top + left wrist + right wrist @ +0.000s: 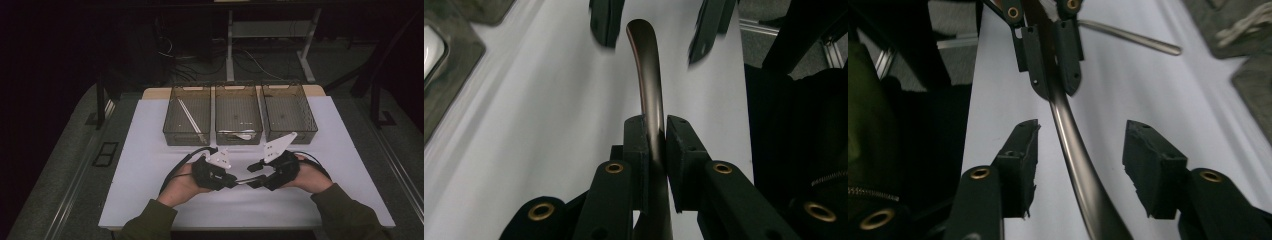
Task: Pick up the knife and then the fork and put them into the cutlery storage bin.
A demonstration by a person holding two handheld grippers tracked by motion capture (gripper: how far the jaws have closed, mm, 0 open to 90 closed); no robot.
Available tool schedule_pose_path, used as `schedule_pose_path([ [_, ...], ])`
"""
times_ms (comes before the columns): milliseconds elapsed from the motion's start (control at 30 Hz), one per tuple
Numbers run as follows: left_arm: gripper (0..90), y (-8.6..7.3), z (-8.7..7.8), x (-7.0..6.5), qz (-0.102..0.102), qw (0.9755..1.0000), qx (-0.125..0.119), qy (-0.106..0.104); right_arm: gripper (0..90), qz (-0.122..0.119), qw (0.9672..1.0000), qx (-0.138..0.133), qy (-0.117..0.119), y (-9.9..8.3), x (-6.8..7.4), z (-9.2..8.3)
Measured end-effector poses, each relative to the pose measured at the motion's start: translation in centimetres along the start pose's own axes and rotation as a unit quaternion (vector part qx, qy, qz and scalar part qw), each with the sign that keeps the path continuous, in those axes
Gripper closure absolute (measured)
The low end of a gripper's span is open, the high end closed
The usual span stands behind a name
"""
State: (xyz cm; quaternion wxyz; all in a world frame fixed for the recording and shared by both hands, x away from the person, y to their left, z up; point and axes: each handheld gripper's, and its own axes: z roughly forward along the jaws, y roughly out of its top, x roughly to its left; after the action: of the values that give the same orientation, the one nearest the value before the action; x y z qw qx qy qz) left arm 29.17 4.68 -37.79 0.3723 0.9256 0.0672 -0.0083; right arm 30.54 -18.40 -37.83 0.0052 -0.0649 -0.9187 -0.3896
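Left gripper [655, 131] clamped on metal utensil handle [646, 75], held above tabletop [150, 150] near front edge. Right gripper [1080, 155] half open, straddling handle, no contact. I'd centre pads, close squarely before left lets go.

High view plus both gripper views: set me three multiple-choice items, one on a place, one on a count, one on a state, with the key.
1. Where are the right gripper's jaws?
A. either side of the metal handle, apart from it
B. inside a bin
C. flat on the table

2. How many mesh bins stand in the row?
A. two
B. three
C. five

3. The left gripper is:
A. open and empty
B. shut on the metal handle
C. shut on a cloth

Key: 1 A, gaps show both sides; 2 B, three side by side; 3 B, pads press the handle.
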Motion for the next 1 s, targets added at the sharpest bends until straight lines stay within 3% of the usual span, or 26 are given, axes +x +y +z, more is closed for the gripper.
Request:
schedule_pose_path([
  [67,78.8,0.5,0.1,0.1,0.014,0.9999,0.003,-0.004,51.6,-0.01,0.9998,0.017,0.004,0.4,0.0,0.7],
  [233,78.7,1.1,0.1,0.0,0.018,0.9998,0.0,-0.007,62.0,-0.026,0.9983,0.049,0.016,1.0,0.3,2.0],
  [500,78.7,1.3,0.2,-0.2,0.031,0.9995,0.003,-0.011,73.8,-0.043,0.9966,0.065,0.024,1.1,0.6,2.6],
  [833,78.5,1.0,0.5,-0.2,0.043,0.9984,0.017,-0.031,78.0,-0.055,0.9939,0.085,0.045,1.2,1.2,3.3],
  [1000,78.4,0.9,0.5,-0.1,0.049,0.9982,0.017,-0.032,78.2,-0.06,0.9938,0.085,0.04,1.2,1.2,3.6],
])
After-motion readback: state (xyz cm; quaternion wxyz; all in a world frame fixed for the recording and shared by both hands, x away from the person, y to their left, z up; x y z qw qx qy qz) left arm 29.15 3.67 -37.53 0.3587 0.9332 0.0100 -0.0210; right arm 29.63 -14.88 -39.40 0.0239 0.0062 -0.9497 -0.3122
